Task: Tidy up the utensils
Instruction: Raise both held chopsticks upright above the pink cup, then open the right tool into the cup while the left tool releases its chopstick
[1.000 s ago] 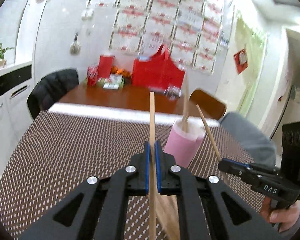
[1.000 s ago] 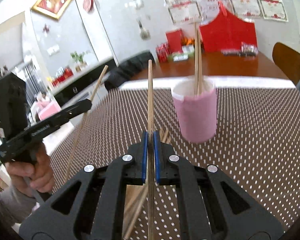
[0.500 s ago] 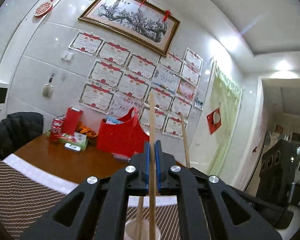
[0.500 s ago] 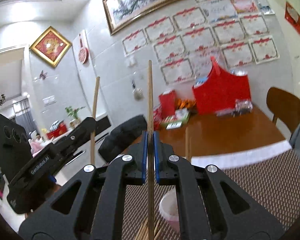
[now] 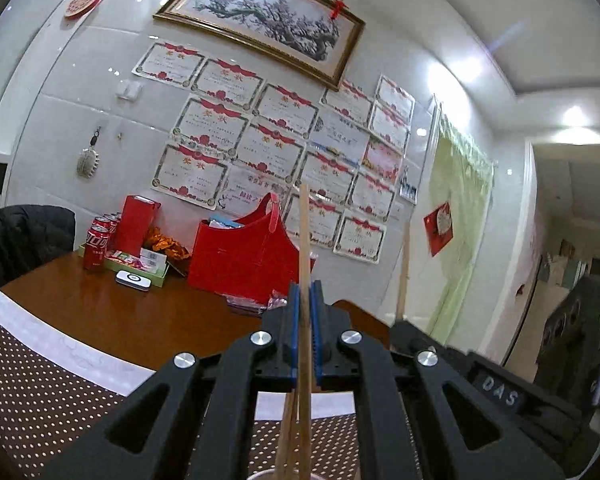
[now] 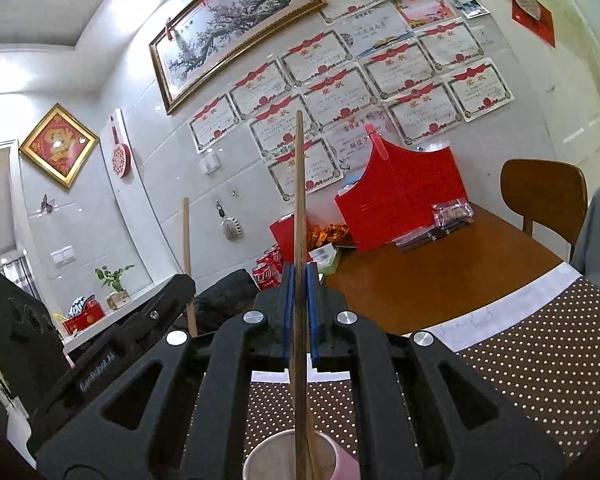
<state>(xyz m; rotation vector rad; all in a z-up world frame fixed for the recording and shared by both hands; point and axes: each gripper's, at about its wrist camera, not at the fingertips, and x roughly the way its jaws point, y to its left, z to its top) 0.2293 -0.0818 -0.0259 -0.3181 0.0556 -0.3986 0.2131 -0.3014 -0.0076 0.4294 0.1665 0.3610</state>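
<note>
Your right tool (image 6: 299, 312), clamped on upright chopstick (image 6: 299, 200), directly above pink cup (image 6: 340, 464); chopstick axis vertical, lower end inside cup mouth.

Your left tool (image 5: 305, 332) likewise pinches own upright stick (image 5: 304, 240) just beside cup.

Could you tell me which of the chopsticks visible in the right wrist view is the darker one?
The chopstick clamped in the right gripper: this chopstick is dark brown, whereas the one to its left, held by the left gripper, is pale wood.

Wood chopstick (image 6: 299, 216), matt black plastic right gripper (image 6: 299, 312) w/ blue pads, glossy wood table (image 6: 440, 272), dotted cloth mat (image 6: 540, 360).
</note>
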